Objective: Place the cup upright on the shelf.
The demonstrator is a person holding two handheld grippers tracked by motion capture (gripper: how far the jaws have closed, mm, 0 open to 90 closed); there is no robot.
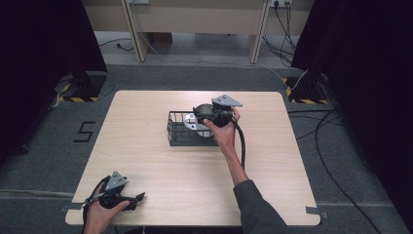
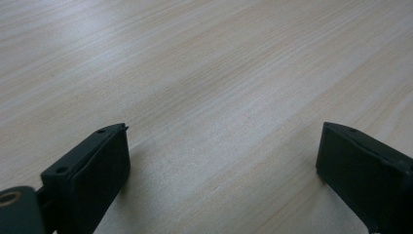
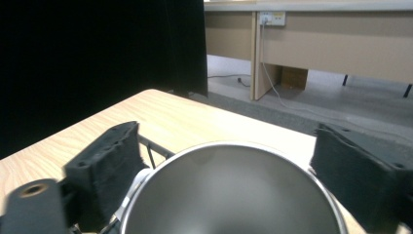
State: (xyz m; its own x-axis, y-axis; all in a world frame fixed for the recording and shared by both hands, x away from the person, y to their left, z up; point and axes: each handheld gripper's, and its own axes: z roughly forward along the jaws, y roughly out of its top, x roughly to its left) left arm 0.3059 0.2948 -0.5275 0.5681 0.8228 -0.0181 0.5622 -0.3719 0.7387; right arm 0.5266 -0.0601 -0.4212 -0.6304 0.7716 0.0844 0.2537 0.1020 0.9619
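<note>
Right gripper view: right tool [image 3: 229,161] flanks steel bowl [image 3: 229,195], jaws wide.

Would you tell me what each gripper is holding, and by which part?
Left gripper: nothing. Right gripper: its jaws flank the steel bowl at its rim, at the basket; a firm grip cannot be told.
</note>
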